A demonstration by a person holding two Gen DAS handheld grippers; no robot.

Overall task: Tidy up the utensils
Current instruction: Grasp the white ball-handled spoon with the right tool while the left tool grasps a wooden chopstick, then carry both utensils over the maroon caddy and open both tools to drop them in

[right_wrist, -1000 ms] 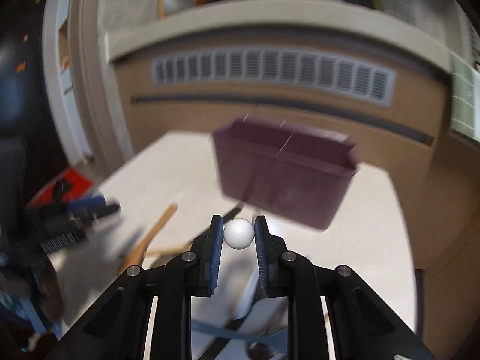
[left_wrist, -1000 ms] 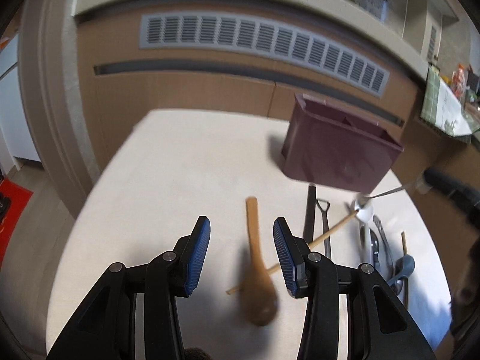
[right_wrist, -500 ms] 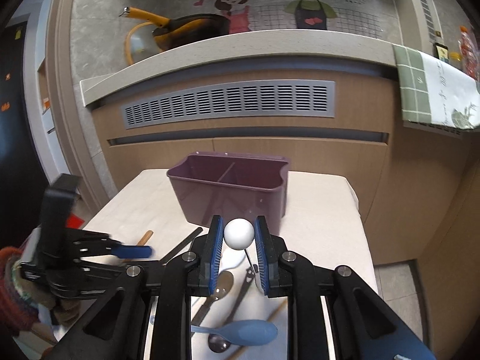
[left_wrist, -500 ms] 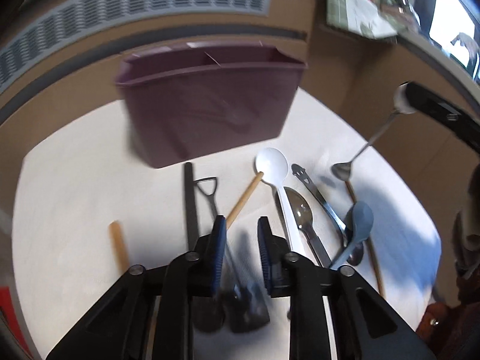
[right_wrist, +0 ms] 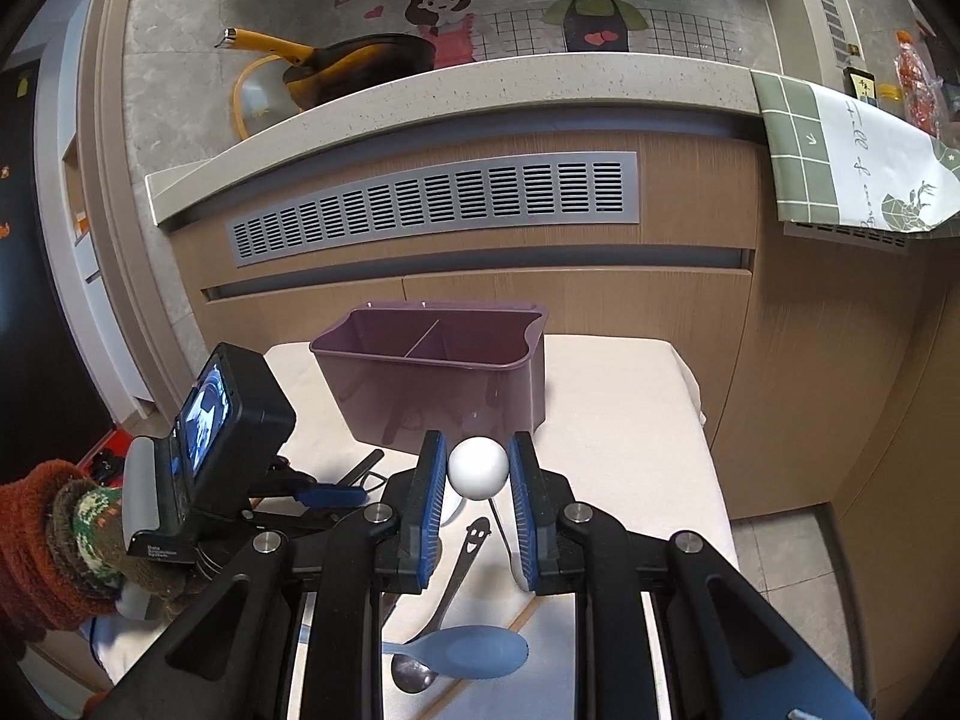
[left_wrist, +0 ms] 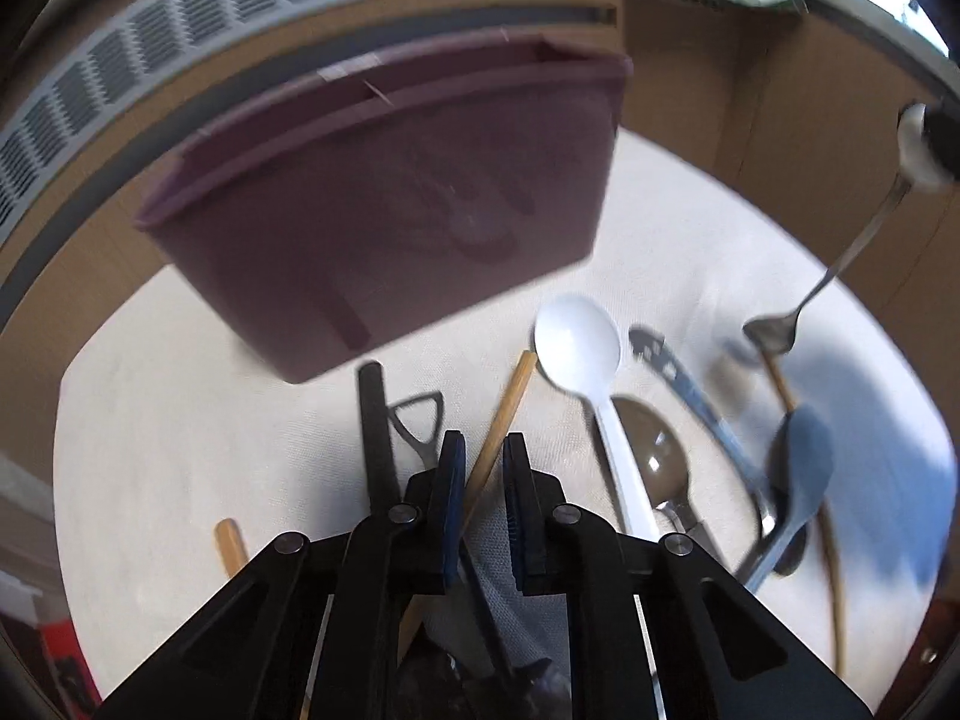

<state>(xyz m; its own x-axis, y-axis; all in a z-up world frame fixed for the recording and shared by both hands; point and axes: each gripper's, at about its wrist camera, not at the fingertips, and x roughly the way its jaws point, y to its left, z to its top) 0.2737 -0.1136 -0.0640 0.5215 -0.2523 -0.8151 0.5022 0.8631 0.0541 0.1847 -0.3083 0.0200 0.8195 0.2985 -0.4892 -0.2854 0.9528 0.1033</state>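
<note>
Two grippers busy: left gripper has just been closing around a wooden stick on the table; right gripper grips a ball-ended spoon, presumably bound for the purple caddy just behind.

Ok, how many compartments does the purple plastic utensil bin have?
2. A thin divider splits the purple plastic utensil bin into a left compartment and a right compartment, side by side. Their floors are hidden, but no further partition shows.
</note>
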